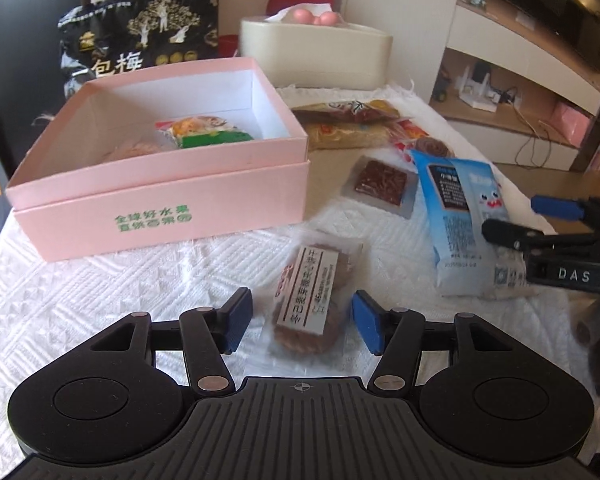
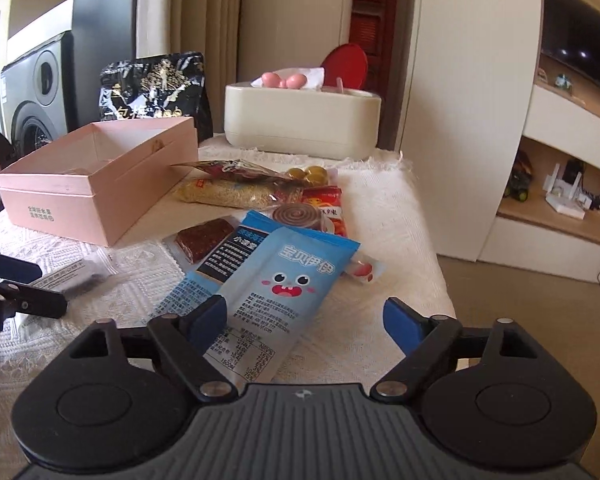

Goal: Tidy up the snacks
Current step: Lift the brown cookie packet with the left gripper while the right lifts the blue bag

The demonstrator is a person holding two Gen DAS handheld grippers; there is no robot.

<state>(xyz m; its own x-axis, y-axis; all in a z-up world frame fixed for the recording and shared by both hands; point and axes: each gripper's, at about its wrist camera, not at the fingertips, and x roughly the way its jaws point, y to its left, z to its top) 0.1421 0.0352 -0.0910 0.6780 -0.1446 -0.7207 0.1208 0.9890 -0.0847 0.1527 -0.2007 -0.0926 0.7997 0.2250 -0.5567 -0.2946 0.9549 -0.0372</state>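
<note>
A: Our left claw [image 1: 300, 322] is spread wide, holding nothing; the biscuit [image 1: 306, 308] lies between its pads. Light, brittle — we pinch the wrapper's long sides.

B: Our right claw [image 2: 310, 326] gapes too, empty; the pouch [image 2: 268, 284] lies ahead between its pads, soft and slippery — we take its middle.
</note>
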